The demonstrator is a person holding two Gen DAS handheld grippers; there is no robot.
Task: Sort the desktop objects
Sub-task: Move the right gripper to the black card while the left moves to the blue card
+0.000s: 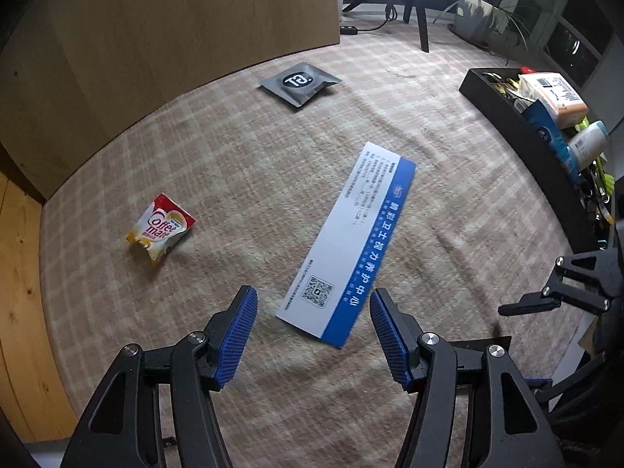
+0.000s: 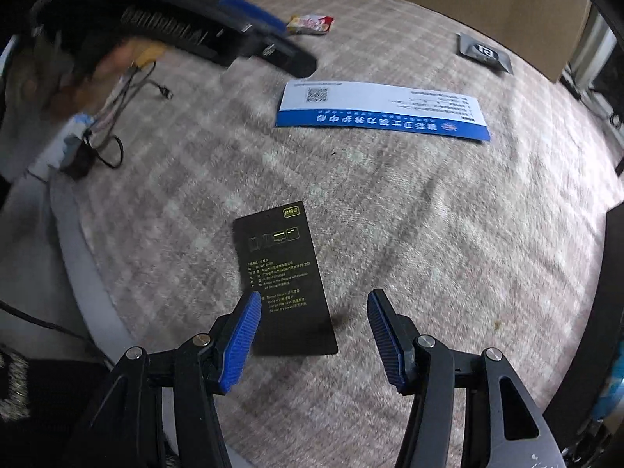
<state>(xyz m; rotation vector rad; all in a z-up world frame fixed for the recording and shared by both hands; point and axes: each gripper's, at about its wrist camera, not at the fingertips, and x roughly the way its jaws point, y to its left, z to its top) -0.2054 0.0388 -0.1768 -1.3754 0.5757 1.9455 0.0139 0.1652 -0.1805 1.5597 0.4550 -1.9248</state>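
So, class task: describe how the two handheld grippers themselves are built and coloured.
Both look alike. The left gripper has two black arms with cut-out slots, round silver bolts at the joints, and blue ribbed pads on the inner faces of its fingers. The right gripper has the same black frame, silver bolts and blue ribbed pads. No markings, and no cables on them, can be made out.

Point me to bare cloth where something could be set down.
Bare: between Coffee-mate sachet, grey pouch and blue-white card; also between that card and black card. Crowded: black tray, already full.
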